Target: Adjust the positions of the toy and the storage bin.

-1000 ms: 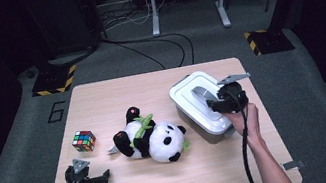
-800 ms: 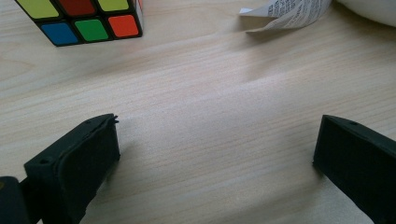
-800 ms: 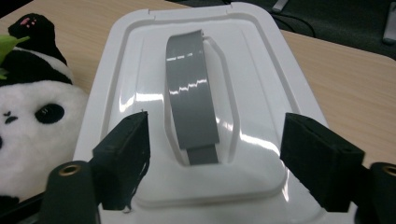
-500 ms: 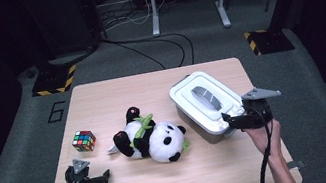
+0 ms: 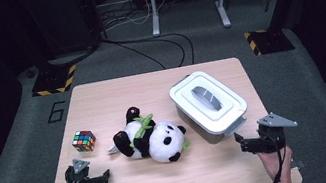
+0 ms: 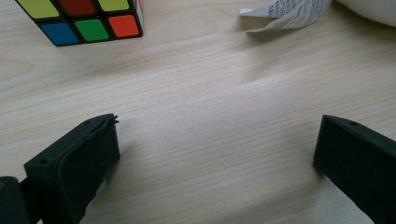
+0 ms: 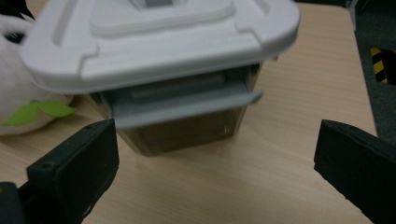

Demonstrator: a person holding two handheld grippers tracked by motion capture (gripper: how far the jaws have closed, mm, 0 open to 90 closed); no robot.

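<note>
the right gripper [image 5: 242, 142] sits low at the table's [image 5: 115, 92] five o'clock corner, its jaws just opened wide with nothing between them, facing the grey latch [image 7: 187, 109] of the white-lidded box [image 5: 208, 105]. the left gripper [image 5: 103, 179] rests at seven o'clock, jaws apart over bare wood. further off, the panda plush [image 5: 151, 139] lies at centre, the puzzle cube [image 5: 83, 140] at nine o'clock, the box at three o'clock.

The cube [image 6: 79, 21] is cut by the top edge; the box [image 7: 159, 56] lid's far side is cropped.
</note>
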